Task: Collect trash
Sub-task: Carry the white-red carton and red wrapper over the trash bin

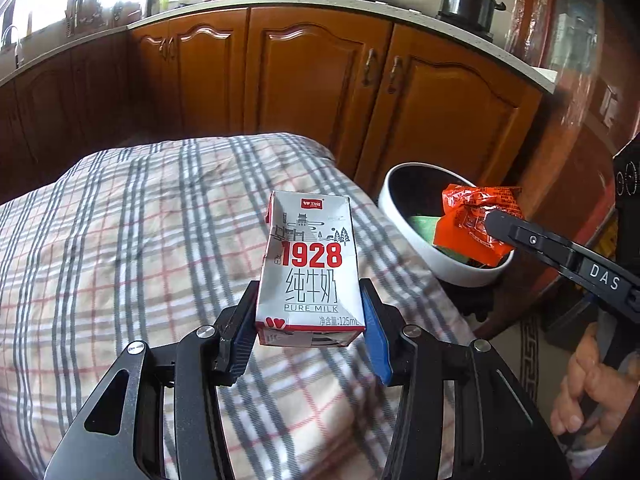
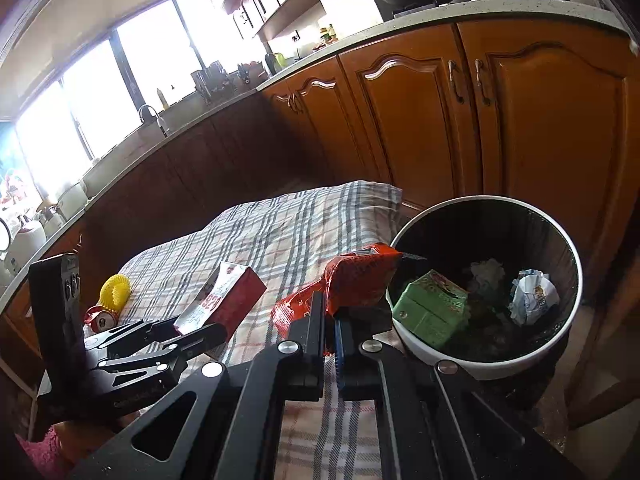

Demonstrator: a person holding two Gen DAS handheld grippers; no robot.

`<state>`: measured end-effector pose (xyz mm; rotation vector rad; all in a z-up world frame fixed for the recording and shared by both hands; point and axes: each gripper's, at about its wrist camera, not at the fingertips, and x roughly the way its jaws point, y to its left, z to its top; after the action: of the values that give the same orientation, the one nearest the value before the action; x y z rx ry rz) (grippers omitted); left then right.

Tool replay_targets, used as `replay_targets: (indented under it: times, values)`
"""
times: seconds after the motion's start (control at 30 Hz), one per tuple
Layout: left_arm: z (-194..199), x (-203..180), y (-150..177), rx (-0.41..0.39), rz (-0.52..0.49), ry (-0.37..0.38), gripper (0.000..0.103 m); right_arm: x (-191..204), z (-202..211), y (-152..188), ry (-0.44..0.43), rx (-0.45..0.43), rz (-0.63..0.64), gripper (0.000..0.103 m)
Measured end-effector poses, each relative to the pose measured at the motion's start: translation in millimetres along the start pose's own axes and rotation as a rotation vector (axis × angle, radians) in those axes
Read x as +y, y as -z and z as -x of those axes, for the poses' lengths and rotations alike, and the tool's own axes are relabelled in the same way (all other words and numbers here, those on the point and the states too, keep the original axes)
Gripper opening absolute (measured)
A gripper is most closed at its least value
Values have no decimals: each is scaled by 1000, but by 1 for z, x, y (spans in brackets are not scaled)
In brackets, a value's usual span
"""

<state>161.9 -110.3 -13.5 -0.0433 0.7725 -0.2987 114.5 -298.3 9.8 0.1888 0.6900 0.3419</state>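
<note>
The left gripper (image 1: 310, 320) is clamped on the milk carton (image 1: 310, 264), held up over the table — the right gripper (image 2: 330, 320) reaches forward beside it, jaws pinched tight on the orange wrapper (image 2: 352, 280).

Cloth (image 1: 120, 240): plaid, grey and red lines on cream-white ground.

Carton (image 1: 310, 264): silver-white face, red "1928", grey line drawing and lettering, red band at base; side panel red in right wrist view.

Wrapper (image 1: 476, 220): orange-red, shiny, small dark print.

Bin (image 2: 472, 364): white outside, black inside. In it: green box (image 2: 430, 312) with a patterned top; crumpled white paper (image 2: 534, 296) with blue and yellow marks.

Left gripper (image 1: 310, 320): black frame, blue pads (image 1: 376, 336), silver pivots.

Right gripper (image 2: 331, 320): black, blue pad edge.

Can (image 2: 100, 320): red, silver top.

Yellow ribbed object (image 2: 115, 286) beside it.

Cabinets (image 1: 312, 80): orange-brown wood.
</note>
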Motion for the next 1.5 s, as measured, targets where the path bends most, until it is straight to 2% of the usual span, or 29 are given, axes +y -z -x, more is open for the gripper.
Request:
replay_targets:
  times: [0.47, 1.0, 1.5]
  values:
    - [-18, -47, -24, -3, -70, 64, 46, -50, 21, -9, 75, -34, -51, 4]
    - [-48, -95, -58, 46, -145, 144, 46, -95, 17, -20, 127, -28, -93, 4]
    - [-78, -128, -73, 87, -200, 150, 46, -117, 4, -27, 135, 1, -116, 4]
